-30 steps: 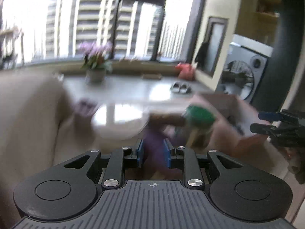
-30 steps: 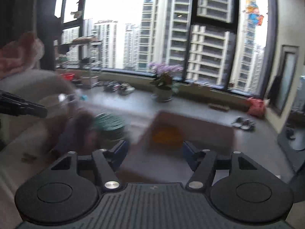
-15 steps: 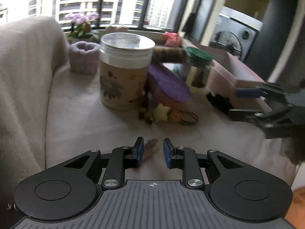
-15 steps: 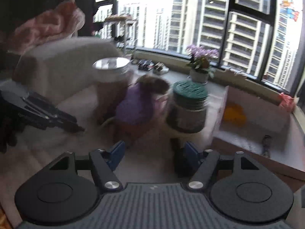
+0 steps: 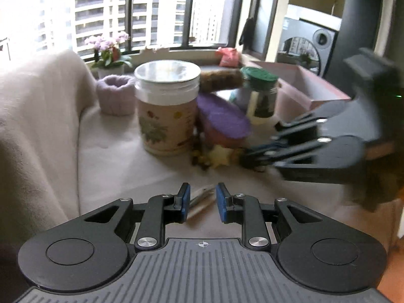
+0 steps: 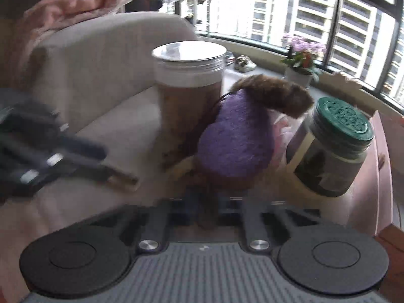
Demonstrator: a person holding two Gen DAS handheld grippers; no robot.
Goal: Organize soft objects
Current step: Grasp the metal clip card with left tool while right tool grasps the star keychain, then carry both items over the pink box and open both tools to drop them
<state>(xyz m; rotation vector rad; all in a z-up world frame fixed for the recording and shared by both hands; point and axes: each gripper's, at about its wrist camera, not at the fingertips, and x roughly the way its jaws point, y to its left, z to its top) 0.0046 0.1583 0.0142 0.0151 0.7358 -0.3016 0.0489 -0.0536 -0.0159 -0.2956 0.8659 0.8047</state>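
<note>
A purple felt pad (image 5: 222,120) (image 6: 234,141) leans between a big clear jar (image 5: 166,108) (image 6: 189,85) and a green-lidded jar (image 5: 260,96) (image 6: 333,149), with a brown furry piece (image 5: 219,82) (image 6: 275,94) on top. A lilac knitted ring (image 5: 116,96) lies behind. My left gripper (image 5: 201,200) hovers low, its jaws narrowly apart around a thin metal clip (image 5: 199,197). My right gripper (image 6: 205,209) (image 5: 252,157) is blurred, its jaws close together at a dark brown soft bit (image 6: 207,209) under the purple pad.
All stands on a beige blanket-covered sofa seat (image 5: 113,151) with its back at the left. A pink box (image 5: 310,88) stands at the right. A small yellow star (image 5: 219,155) and dark trinkets lie by the big jar.
My right gripper has moved in toward the purple pad and its jaws have closed from wide open. My left gripper has lowered slightly and stays over the clip.
</note>
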